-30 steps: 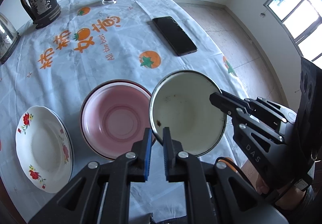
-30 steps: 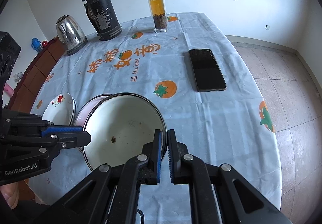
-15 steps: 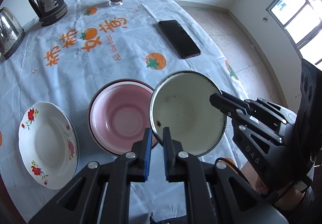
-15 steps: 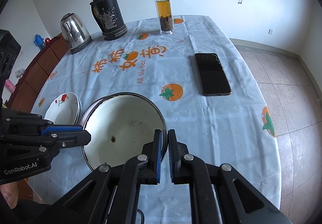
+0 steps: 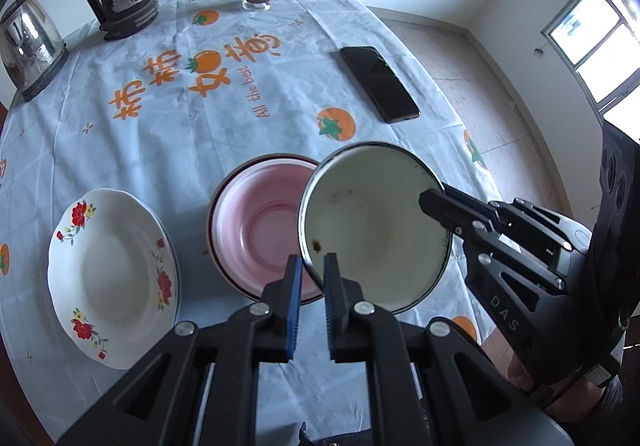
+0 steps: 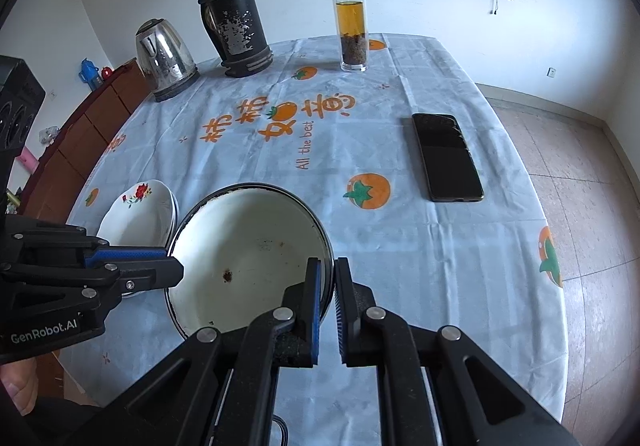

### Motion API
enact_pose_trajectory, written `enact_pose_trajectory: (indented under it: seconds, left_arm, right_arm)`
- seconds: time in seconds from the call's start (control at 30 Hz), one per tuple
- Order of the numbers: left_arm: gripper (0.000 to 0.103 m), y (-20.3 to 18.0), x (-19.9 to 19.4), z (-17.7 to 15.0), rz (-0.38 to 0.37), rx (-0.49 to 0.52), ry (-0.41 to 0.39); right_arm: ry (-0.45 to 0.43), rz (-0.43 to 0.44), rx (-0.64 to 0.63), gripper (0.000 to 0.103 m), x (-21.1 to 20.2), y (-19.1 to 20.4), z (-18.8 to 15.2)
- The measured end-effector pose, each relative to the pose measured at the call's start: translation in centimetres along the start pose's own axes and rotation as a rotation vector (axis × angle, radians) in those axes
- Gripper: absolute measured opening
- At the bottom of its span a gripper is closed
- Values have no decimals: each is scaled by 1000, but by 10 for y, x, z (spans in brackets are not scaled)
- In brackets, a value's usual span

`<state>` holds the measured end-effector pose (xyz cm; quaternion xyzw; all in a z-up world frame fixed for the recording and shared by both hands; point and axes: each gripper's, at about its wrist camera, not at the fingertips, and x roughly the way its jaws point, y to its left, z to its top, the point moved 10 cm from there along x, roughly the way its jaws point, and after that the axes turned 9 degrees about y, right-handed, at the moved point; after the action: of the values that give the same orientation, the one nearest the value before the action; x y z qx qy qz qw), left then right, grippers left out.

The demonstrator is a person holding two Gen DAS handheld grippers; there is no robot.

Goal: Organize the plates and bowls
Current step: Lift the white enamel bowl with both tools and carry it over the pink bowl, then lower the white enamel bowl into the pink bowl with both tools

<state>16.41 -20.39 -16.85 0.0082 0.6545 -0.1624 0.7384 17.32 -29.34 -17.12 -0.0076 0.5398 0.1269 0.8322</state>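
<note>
Above the tablecloth [image 5: 120, 125], both grippers' fingers [image 5: 294, 282] clamp the round enamel bowl's [image 5: 372, 221] rim.

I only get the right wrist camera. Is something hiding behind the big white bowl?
Observer: Yes. In the left wrist view, a pink bowl sits on the table, and the white bowl overlaps its right edge.
Operator: Is the other gripper pinching my bowl too?
Observer: Yes. The left gripper has the bowl's near rim between its blue pads.
Operator: Does the flowery plate have more flowers?
Observer: Yes. The flowered plate has red flowers at several spots around its rim.
</note>
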Motion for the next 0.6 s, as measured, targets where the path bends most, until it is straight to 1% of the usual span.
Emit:
enact_pose_trajectory:
  seconds: [0.6]
  left_arm:
    - [8,26,-2,0,-10,-48,-5]
  right_arm:
    - [22,2,-43,10,10,23,8]
